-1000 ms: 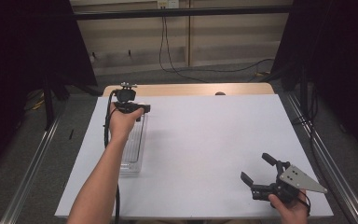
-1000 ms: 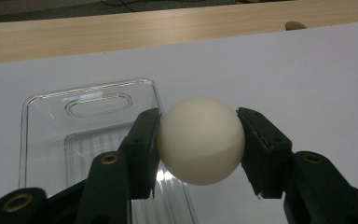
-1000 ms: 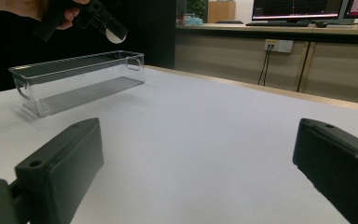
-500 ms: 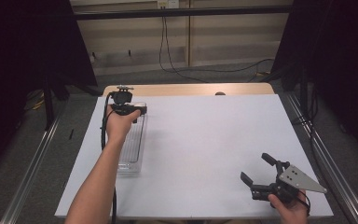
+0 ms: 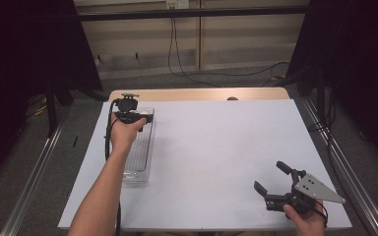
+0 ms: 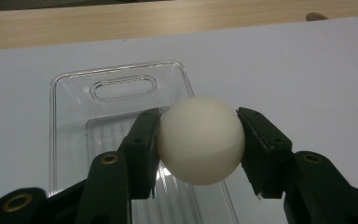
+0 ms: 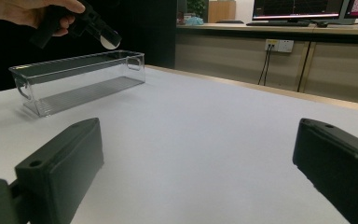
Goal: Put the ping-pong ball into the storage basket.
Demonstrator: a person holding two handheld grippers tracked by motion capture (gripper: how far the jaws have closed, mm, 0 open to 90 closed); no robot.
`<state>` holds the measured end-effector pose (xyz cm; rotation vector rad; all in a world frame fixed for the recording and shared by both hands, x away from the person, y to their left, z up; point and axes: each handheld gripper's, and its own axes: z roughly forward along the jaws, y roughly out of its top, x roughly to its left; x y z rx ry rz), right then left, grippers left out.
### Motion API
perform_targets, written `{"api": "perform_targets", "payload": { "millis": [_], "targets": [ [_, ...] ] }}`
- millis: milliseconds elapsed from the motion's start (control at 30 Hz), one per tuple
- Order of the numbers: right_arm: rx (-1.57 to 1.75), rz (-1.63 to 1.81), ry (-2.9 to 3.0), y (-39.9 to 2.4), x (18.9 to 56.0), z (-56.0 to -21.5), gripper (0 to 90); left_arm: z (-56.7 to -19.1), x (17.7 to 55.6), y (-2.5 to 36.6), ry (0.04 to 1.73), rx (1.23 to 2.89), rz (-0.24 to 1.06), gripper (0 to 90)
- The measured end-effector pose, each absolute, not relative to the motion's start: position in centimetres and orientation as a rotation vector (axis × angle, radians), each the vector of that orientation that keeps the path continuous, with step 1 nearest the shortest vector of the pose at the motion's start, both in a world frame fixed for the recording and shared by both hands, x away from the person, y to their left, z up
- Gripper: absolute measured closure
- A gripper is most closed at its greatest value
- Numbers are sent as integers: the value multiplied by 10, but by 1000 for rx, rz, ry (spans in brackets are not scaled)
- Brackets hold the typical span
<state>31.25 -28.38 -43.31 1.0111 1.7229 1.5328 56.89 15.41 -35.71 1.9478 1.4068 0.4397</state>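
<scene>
Upper left of high view, over clear bin (image 5: 139,147) far end | left gripper (image 6: 199,140) pinching white ball (image 6: 200,140), nudged slightly up-frame | drop probably next | right gripper (image 5: 271,183) spread, idle lower right on bench (image 5: 226,147)

– Ball (image 6: 200,140)? 
– Matt, smooth, cream plastic. Tray (image 6: 74,121) clear glossy plastic, ribbed floor.
– Table (image 5: 216,147)?
– Matt white sheet, bare wood edge (image 5: 197,94) beyond. Left gripper (image 6: 200,144) black matt plastic.

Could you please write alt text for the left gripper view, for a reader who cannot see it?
The left gripper holds a white ball between its two black jaws, above the far end of a clear plastic tray. The tray rests on a white table and has a handle slot at that end.
</scene>
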Motion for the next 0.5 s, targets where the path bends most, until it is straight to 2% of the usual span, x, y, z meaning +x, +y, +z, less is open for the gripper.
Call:
{"api": "perform_targets", "payload": {
  "millis": [500],
  "targets": [
    [1009,1534,1720,-284,313,-433,13,-364,567,162,1423,1954,439,511]
  ]
}}
